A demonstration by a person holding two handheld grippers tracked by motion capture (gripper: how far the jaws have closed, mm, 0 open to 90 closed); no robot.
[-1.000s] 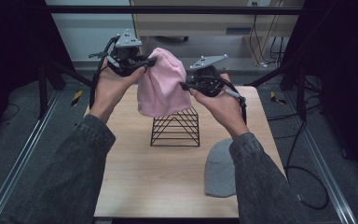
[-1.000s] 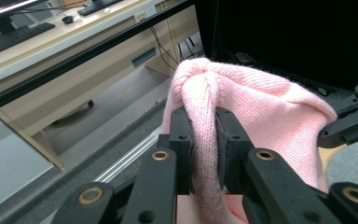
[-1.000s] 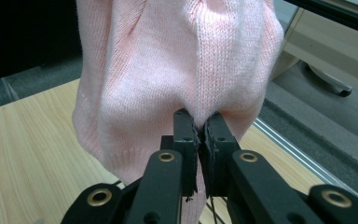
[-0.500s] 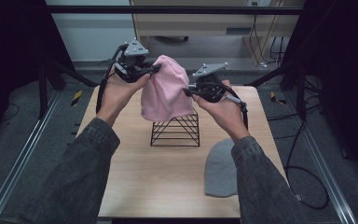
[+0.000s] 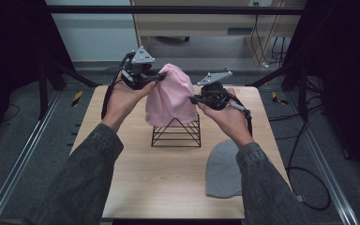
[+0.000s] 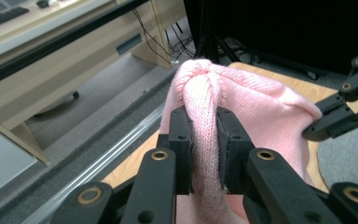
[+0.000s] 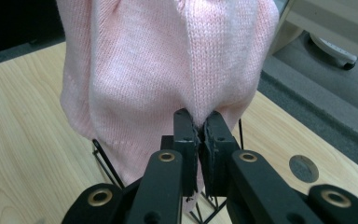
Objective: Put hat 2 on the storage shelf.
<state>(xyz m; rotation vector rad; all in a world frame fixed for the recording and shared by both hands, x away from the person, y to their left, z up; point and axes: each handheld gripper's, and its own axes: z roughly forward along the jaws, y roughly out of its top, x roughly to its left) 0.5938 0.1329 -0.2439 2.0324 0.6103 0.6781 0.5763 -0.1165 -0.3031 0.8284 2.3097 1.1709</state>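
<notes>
Both grippers, left and right, have sunk, fingers clamped on the pink beanie at frame centre, draping it over the wire stand; next, lower further.

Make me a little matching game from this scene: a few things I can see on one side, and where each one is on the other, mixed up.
Things:
1. pink hat
2. grey hat
3. wire rack
4. left gripper

Places or states:
A. lying flat on the table, near its right edge
B. pinching a fold near the pink hat's top
C. held up between both grippers, draped over the rack's peak
D. standing mid-table, partly under the pink hat

Pairs: 1-C, 2-A, 3-D, 4-B
</notes>
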